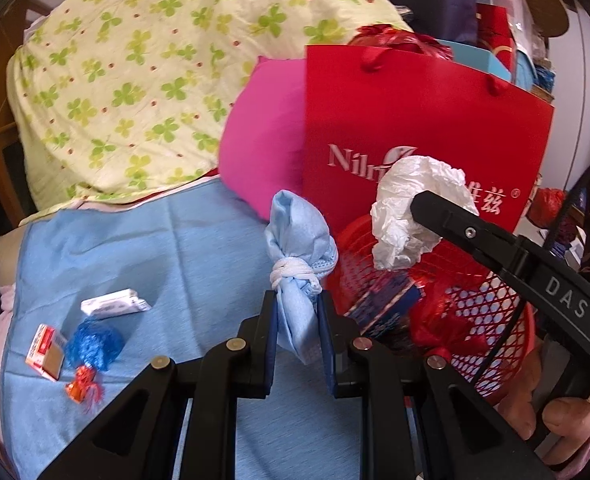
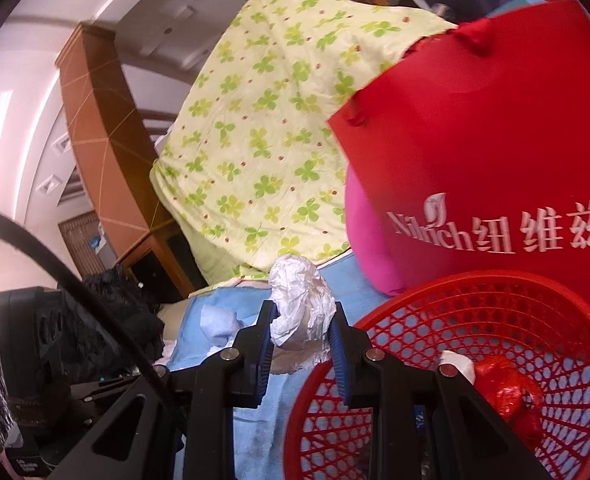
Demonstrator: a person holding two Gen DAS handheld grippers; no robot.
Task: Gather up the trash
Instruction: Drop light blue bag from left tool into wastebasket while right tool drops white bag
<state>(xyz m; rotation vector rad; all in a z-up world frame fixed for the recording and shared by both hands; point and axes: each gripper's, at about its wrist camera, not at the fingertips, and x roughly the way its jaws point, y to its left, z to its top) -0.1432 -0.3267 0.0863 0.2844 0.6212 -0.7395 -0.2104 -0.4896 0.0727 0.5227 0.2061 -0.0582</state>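
Left gripper (image 1: pixel 297 320) and right gripper (image 2: pixel 301 334) are both clamped tight, each gripping something.

left claw (image 1: pixel 297 320): matte black frame, blue finger pads, round silver bolts | right claw (image 2: pixel 303 338): same black frame, blue ribbed pads, silver bolts, white "DAS" lettering along its arm, thin black cable alongside
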